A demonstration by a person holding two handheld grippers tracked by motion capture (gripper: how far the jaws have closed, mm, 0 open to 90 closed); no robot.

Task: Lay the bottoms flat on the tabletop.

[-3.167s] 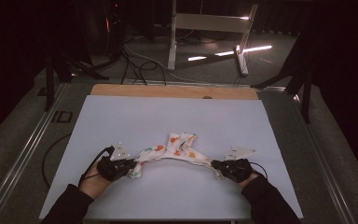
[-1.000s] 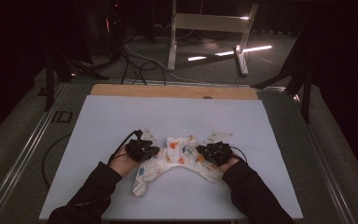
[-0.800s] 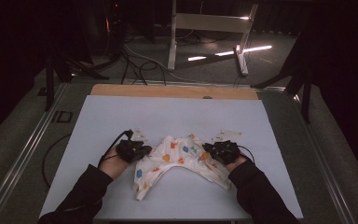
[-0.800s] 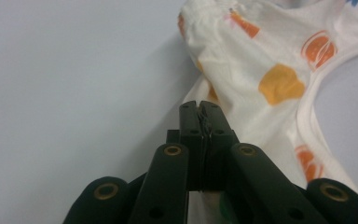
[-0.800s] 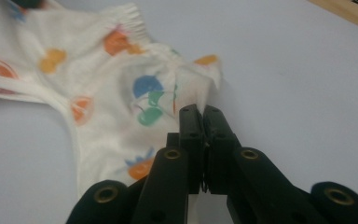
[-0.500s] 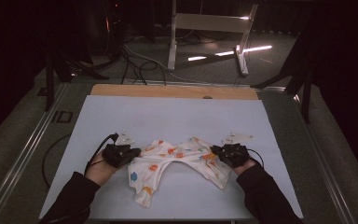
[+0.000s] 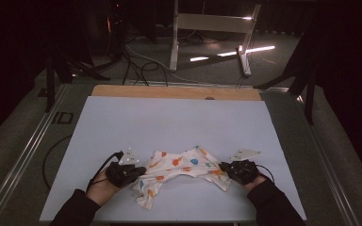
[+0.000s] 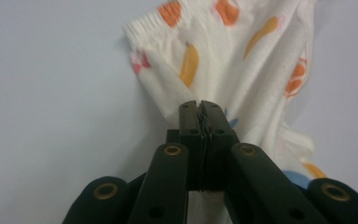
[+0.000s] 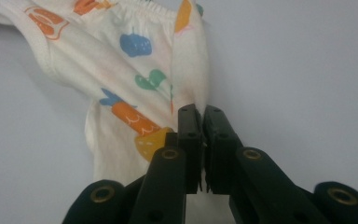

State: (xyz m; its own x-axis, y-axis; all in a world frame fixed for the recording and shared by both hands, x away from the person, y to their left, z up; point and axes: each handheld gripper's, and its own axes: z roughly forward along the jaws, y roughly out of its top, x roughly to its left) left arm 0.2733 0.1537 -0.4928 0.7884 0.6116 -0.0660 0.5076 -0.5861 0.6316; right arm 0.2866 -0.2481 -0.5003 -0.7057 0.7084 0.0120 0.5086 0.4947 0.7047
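Observation:
A small cream garment (image 7: 181, 168) printed with orange, blue and green fruit lies stretched across the near part of the white table (image 7: 169, 122). My left gripper (image 7: 140, 171) is shut on its left end, and my right gripper (image 7: 222, 166) is shut on its right end. In the left gripper view the jaws (image 8: 199, 106) pinch a fold of the cloth (image 8: 242, 60) just below an elastic hem. In the right gripper view the jaws (image 9: 199, 113) clamp the cloth's edge (image 9: 135, 70) beside a carrot print. One leg of the garment (image 7: 146, 197) trails toward the table's near edge.
A wooden strip (image 7: 174, 92) runs along the table's far edge. Beyond it, on the dark floor, stand a metal frame (image 7: 207, 23) and loose cables (image 7: 136, 61). Metal rails (image 7: 23, 155) flank the table on the left. The person's dark sleeves (image 7: 75, 212) come in at the bottom.
Both hands have moved outward and toward the near edge, drawing the bunched garment out into a wider strip. Both grips have held.

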